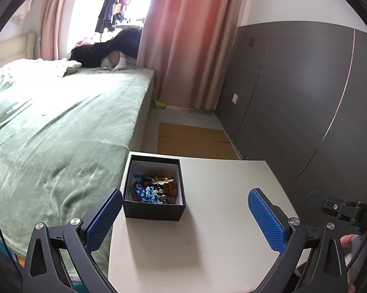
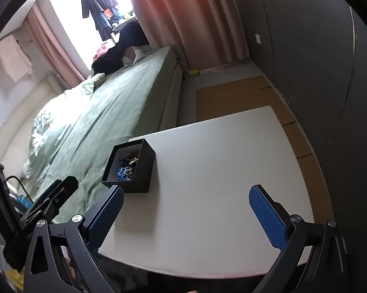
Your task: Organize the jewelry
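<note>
Both tongs stand wide apart and hold nothing. The left gripper (image 1: 185, 196) hovers low over the white table (image 1: 207, 232); the black jewelry box (image 1: 154, 210) sits just ahead of its left blue pad, near the table's far left corner. Inside lies a tangle of jewelry (image 1: 155, 186): blue pieces, brown beads, a gold item. The right gripper (image 2: 186, 193) has the box ahead and left. Beyond lie a green bed (image 1: 61, 127), cardboard (image 1: 195, 141) and pink curtains (image 1: 183, 39).

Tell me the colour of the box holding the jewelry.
The box is black outside with a white lining, clearest in the left wrist view.
</note>
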{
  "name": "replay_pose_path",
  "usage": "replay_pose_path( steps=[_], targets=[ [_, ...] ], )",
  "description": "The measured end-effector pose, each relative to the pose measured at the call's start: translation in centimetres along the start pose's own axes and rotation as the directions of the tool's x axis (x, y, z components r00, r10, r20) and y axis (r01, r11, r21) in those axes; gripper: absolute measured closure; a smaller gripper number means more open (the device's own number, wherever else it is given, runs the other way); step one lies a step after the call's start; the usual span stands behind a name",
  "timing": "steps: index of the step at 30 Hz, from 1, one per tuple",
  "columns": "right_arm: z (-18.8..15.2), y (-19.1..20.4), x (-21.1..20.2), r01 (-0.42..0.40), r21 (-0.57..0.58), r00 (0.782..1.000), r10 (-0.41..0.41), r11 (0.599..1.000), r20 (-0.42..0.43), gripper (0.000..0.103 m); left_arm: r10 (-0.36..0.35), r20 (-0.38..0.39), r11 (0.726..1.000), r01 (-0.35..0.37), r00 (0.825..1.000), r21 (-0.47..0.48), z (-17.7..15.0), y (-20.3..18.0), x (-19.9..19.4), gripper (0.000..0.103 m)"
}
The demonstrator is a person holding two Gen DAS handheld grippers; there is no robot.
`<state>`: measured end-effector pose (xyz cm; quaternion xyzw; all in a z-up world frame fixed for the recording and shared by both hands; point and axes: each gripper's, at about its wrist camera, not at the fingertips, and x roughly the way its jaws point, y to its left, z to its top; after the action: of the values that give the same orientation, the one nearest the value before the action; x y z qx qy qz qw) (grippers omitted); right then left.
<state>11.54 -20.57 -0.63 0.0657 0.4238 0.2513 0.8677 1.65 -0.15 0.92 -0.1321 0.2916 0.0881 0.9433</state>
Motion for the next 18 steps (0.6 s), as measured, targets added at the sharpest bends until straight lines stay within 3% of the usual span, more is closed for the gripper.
replay_pose_path(
  steps=[18],
  targets=[
    [-0.03,-0.06,-0.5,0.022,0.011,1.0,-0.022,1.0,-0.001,0.0,-0.006,0.011,1.0,0.006,1.0,0.014,-0.06,-0.59,-0.56,0.001]
  ],
)
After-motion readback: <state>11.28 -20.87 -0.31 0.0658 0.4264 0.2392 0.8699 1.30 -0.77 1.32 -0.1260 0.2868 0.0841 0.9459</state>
